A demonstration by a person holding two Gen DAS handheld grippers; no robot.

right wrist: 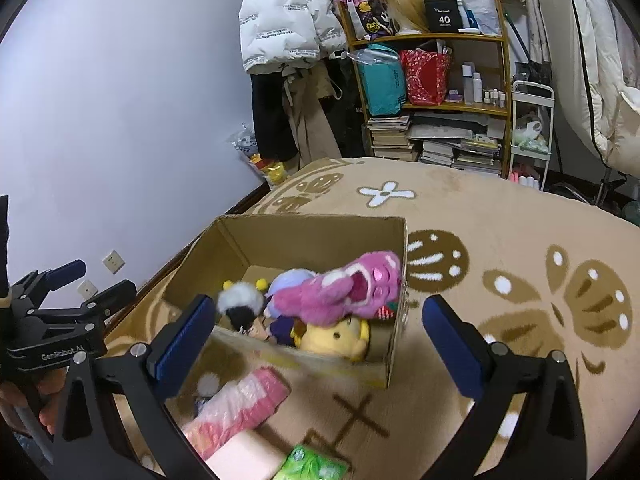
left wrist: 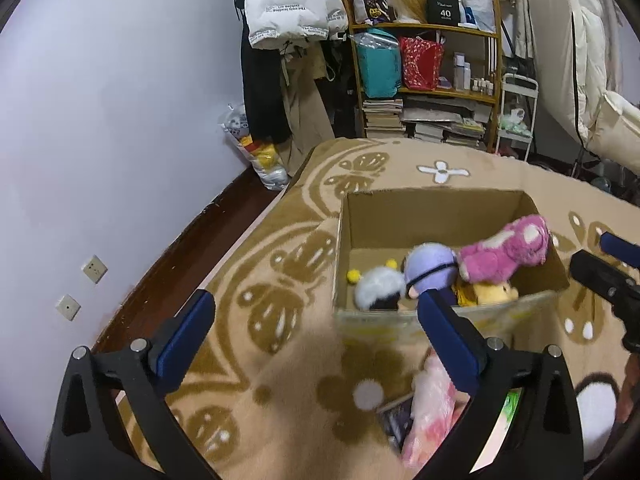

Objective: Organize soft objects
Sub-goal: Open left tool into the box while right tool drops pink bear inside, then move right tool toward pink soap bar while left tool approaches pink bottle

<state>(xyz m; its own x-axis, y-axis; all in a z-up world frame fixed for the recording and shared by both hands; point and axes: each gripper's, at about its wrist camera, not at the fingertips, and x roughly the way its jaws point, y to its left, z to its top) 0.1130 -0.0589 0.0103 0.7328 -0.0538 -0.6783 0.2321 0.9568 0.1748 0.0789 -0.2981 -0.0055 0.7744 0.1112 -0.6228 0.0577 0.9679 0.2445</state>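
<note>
Both grippers were spread wide and held nothing: the left gripper [left wrist: 316, 330] and right gripper [right wrist: 318, 332] hovered before the cardboard box [right wrist: 236, 240], where the pink plush [right wrist: 340, 292] lay atop other toys.

The left gripper [left wrist: 316, 340] and right gripper [right wrist: 320, 344] have black angular frames, blue padded fingers [right wrist: 182, 338], silver round screws and white "GenRobot.AI" lettering.

A wooden shelf [right wrist: 430, 38] holds stacked books [right wrist: 390, 136], possibly a blonde wig [right wrist: 404, 4].
</note>
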